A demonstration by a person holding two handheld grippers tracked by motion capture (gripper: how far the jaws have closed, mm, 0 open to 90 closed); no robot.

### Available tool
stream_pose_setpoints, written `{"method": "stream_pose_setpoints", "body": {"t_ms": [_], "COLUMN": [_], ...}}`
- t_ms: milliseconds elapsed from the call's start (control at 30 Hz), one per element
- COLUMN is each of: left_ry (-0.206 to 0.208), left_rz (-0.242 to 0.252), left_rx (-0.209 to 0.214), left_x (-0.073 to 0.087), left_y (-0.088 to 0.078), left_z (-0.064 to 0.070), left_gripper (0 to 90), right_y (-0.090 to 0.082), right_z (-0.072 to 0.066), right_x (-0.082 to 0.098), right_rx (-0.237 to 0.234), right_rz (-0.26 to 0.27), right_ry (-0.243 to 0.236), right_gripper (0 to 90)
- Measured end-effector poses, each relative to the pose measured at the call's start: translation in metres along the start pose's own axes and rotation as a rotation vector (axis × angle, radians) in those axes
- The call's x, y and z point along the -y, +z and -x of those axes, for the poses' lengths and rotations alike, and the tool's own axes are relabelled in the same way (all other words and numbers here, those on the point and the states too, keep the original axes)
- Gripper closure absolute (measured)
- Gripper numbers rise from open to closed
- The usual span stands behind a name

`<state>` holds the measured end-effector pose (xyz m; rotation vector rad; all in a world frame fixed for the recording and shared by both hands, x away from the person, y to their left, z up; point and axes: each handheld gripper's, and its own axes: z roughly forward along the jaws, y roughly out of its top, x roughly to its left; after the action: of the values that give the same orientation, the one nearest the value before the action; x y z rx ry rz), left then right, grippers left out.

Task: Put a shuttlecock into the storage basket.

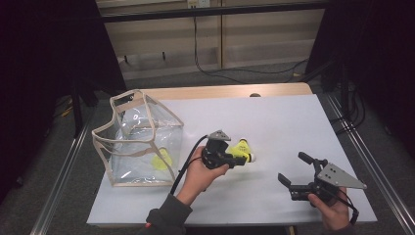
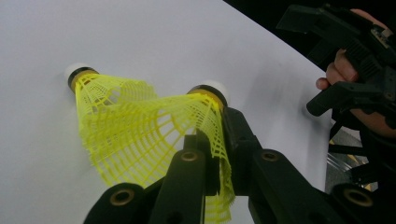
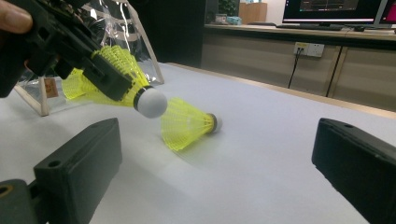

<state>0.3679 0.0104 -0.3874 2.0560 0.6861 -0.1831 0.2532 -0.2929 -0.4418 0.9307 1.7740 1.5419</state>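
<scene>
My left gripper [image 1: 234,157] is shut on the mesh skirt of a yellow shuttlecock [image 1: 244,155], held just above the white table with its white cork [image 3: 150,102] pointing away from the hand. In the left gripper view the jaws pinch the skirt of that shuttlecock [image 2: 205,116]. A second yellow shuttlecock [image 1: 241,144] [image 2: 109,126] [image 3: 187,123] lies on its side on the table right beside it. My right gripper [image 1: 295,171] [image 3: 219,140] stands open near the front right, its jaws wide apart with nothing between them.
A clear plastic bag [image 1: 132,125] with beige trim stands at the table's left, with another yellow shuttlecock [image 1: 161,159] inside. The white table top [image 1: 274,117] ends at a wooden strip at the back. Cables run along the floor beyond.
</scene>
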Motion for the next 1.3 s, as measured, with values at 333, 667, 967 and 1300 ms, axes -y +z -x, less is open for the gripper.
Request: {"method": "stream_pose_setpoints", "body": {"t_ms": [333, 667, 967, 1300], "left_ry": [0.003, -0.002, -0.002, -0.019], "left_rz": [-0.009, 0.004, 0.001, 0.000], "left_rx": [-0.038, -0.069, -0.090, -0.101], "left_x": [-0.013, -0.026, -0.035, -0.048], "left_y": [-0.017, -0.034, -0.043, -0.054], "left_z": [0.001, 0.000, 0.000, 0.000], "left_gripper": [86.6, 86.7, 86.7, 86.7], "right_y": [0.000, 0.000, 0.000, 0.000], "right_z": [0.000, -0.001, -0.001, -0.001], "right_x": [0.000, 0.000, 0.000, 0.000], "right_rx": [0.000, -0.002, -0.001, -0.001], "right_rz": [0.000, -0.001, -0.002, -0.001], "right_ry": [0.002, 0.004, 0.005, 0.006], "right_gripper": [1.5, 1.5, 1.5, 1.5]}}
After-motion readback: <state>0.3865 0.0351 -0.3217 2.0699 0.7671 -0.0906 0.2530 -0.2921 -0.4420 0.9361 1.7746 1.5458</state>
